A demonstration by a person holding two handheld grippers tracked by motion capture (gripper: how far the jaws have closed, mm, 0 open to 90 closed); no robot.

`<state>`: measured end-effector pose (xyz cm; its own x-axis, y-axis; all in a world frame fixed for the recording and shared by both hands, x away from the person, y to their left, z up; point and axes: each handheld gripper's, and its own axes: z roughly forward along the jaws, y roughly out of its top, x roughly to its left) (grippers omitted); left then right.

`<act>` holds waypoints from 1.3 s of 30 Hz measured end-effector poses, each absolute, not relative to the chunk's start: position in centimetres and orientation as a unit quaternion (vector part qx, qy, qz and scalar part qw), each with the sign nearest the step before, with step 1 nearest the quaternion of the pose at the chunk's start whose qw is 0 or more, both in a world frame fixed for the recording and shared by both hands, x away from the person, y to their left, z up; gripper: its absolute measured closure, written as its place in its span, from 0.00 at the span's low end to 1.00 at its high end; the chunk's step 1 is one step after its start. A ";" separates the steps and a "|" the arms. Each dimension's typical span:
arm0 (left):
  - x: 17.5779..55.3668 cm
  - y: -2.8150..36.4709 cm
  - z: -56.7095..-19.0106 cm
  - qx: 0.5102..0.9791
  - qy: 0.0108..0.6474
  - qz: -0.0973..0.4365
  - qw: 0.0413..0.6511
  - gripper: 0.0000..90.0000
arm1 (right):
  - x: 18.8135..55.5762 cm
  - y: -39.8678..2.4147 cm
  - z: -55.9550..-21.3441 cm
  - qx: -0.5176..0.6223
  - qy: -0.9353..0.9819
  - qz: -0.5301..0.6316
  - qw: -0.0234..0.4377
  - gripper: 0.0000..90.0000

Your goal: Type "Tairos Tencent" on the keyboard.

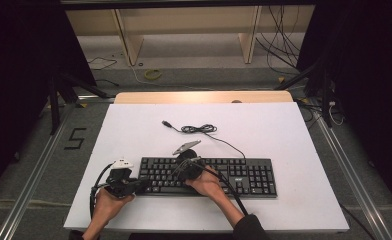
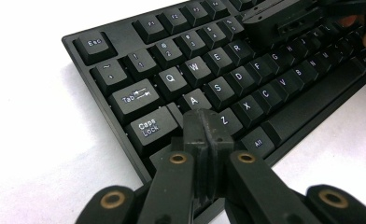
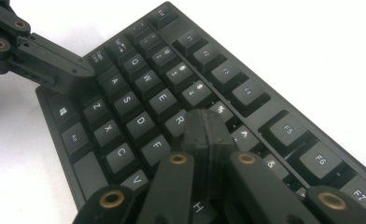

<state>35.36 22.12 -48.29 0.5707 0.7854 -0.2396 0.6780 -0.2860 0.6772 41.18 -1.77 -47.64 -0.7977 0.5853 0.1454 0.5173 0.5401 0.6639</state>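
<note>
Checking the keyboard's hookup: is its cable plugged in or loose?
Loose. The keyboard's cable lies bundled on the white table, its plug free on the surface.

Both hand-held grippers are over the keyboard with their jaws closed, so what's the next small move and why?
Probably press down with the left hand-held gripper. Its shut tip sits between the A and Z keys on the black keyboard, at its left end, so a short push would type one of them. The right hand-held gripper, shut near R, can wait its turn.

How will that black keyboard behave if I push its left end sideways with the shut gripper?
The keyboard looks stiff and flat, so it should slide as one piece, not tip. Pushed at one end, it may pivot on the smooth white table. Its loosely coiled cable is floppy and will probably trail.
</note>
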 end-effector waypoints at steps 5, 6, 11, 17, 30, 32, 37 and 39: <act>35.3 22.2 -48.2 0.791 0.459 0.068 0.399 0.99 | 41.1 -2.0 -47.4 0.322 0.871 0.369 0.039 1.00; 35.3 22.2 -48.1 0.790 0.458 0.069 0.402 0.96 | 41.1 -2.1 -47.2 0.323 0.869 0.374 0.037 1.00; 35.2 22.0 -47.7 0.784 0.450 0.078 0.422 0.92 | 40.9 -2.8 -46.7 0.322 0.862 0.390 0.045 0.97; 35.2 22.1 -47.5 0.773 0.451 0.077 0.440 0.78 | 40.8 -3.8 -46.4 0.321 0.851 0.413 0.038 0.83; 35.4 21.8 -47.2 0.755 0.449 0.081 0.471 0.50 | 40.0 -5.4 -45.2 0.318 0.837 0.446 0.025 0.53; 35.4 21.7 -47.2 0.754 0.447 0.082 0.473 0.47 | 39.9 -5.7 -45.2 0.321 0.835 0.447 0.025 0.50; 35.6 21.6 -47.3 0.754 0.448 0.082 0.473 0.44 | 39.8 -6.4 -45.1 0.327 0.829 0.452 0.029 0.45; 35.7 21.6 -47.4 0.753 0.451 0.081 0.472 0.44 | 39.8 -6.6 -45.0 0.329 0.827 0.454 0.030 0.44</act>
